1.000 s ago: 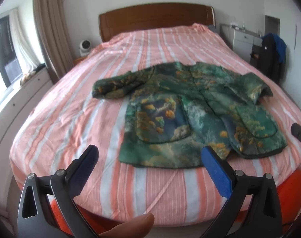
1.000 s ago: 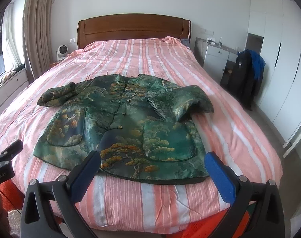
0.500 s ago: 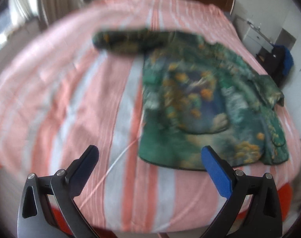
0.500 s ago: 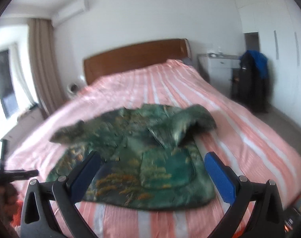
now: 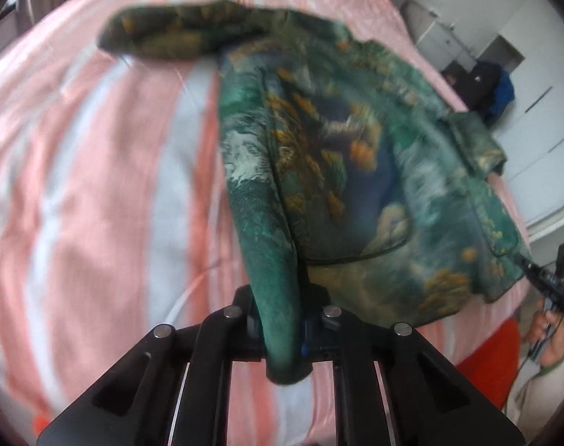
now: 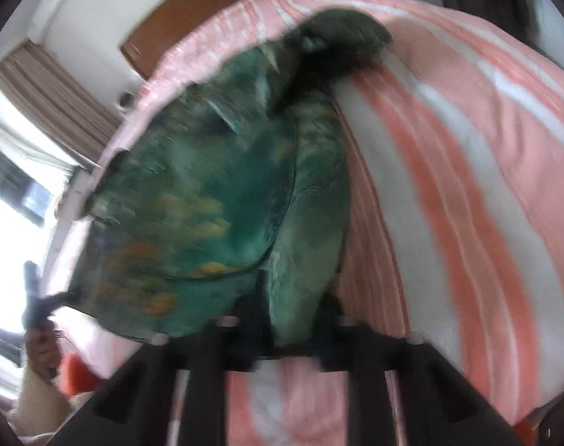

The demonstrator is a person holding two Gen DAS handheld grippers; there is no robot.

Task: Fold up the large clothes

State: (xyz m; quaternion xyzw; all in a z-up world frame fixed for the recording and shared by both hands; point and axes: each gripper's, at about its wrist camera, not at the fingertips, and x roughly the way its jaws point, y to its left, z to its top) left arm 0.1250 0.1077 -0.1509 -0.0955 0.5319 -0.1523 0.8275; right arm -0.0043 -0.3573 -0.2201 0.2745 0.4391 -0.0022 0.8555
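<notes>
**Both grippers clamped on the jacket's lower corners**

From the left wrist camera we see the left gripper [image 5: 282, 329] closed tight on the near left corner of the green patterned jacket [image 5: 341, 156]. The cloth is bunched between its fingers, and a small fold hangs out below them. The pads themselves are almost wholly covered by fabric; only a sliver of blue shows at the right side. The rest of the jacket spreads away across the pink striped bedspread [image 5: 96, 193], with one sleeve [image 5: 170, 33] stretched out to the left at the far end. The print is smeared by motion blur, so we cannot make out its buttons or seams. At the right edge we glimpse the right hand [image 5: 551, 329] holding its tool, cut off by the lens rim. A dark garment [image 5: 482, 85] hangs by the white cupboards beyond the bed, too small to read.

From the right wrist camera the blur is heavier. The right gripper [image 6: 293, 325] is drawn in on the jacket [image 6: 215, 200] at its near right corner, green cloth filling the gap between the fingers, which show only as dark shapes. The bedspread [image 6: 467, 171] lies to the right. The far sleeve [image 6: 341, 41] is a dark smear. The wooden headboard [image 6: 178, 33] and curtain [image 6: 59, 96] show behind, and the left hand [image 6: 40, 342] appears dimly at the left edge.
</notes>
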